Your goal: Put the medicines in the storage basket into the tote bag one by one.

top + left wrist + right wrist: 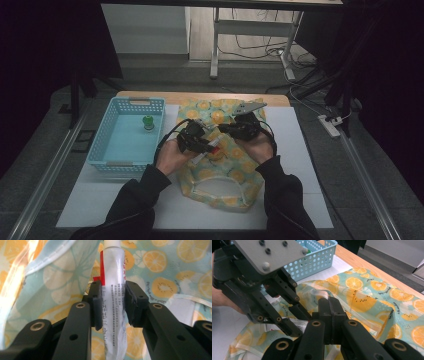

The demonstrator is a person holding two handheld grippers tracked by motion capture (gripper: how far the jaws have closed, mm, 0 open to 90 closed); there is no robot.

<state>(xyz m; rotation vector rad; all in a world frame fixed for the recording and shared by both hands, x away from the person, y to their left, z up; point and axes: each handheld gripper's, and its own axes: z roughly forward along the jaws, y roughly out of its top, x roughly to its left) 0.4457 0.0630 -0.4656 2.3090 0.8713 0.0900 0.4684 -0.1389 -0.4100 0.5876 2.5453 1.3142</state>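
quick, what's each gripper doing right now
left gripper: closed on the tube
right gripper: closed on the edge of the bag

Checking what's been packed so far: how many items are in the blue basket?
1: a small green thing stands alone near the far right of the basket floor. The near wall may hide something low.

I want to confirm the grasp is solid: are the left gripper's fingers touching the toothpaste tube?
Touching. The left gripper view shows both fingers pressed against the tube's sides, no gap.
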